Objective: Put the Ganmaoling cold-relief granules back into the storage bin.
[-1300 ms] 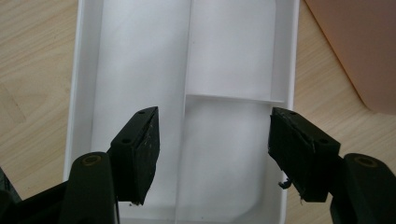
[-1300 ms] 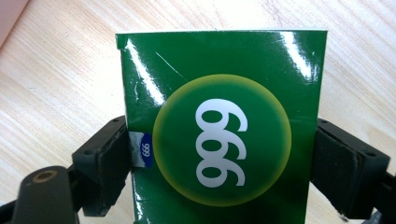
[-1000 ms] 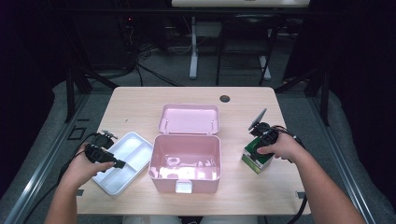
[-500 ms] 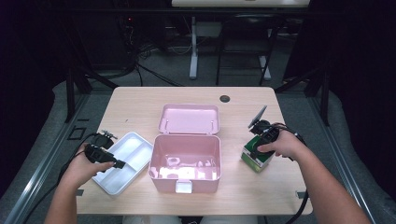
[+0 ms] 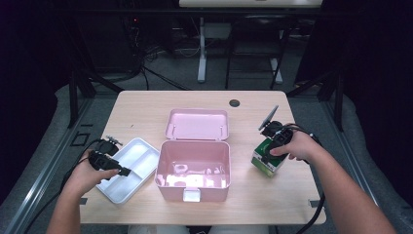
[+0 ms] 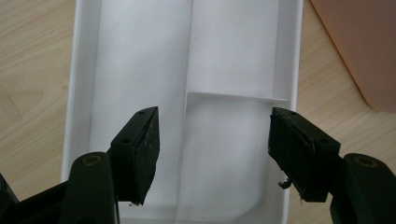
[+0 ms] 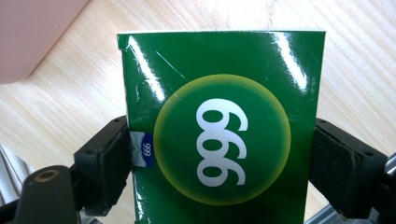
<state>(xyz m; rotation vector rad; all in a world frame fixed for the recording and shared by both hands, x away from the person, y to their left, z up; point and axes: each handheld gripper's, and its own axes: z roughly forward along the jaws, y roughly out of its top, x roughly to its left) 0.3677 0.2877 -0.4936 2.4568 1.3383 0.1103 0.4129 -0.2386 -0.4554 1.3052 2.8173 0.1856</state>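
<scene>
Dark floor, cables and metal frame legs ring a pale wooden worktop. At its middle sits a pink case with its lid laid open on the far side.

At the worktop's right, the right tool clamps a green box with a white side. In the right gripper view the two black jaws press against the box's opposite sides, spread wide to take its full width, and the glossy green face between them bears a yellow-ringed disc with white numerals and a small blue label by the left jaw. Wood grain shows beyond the box, and a pink corner of the case lies to the upper left of this tool. From above, the box sits tilted under the tool, just right of the case and apart from it; whether it touches the wood I cannot tell.

At the worktop's left, the left tool hangs over a white tray that lies just left of the case. Its jaws stand wide apart with nothing between them; below them the tray shows a long divider and a short cross wall.
</scene>
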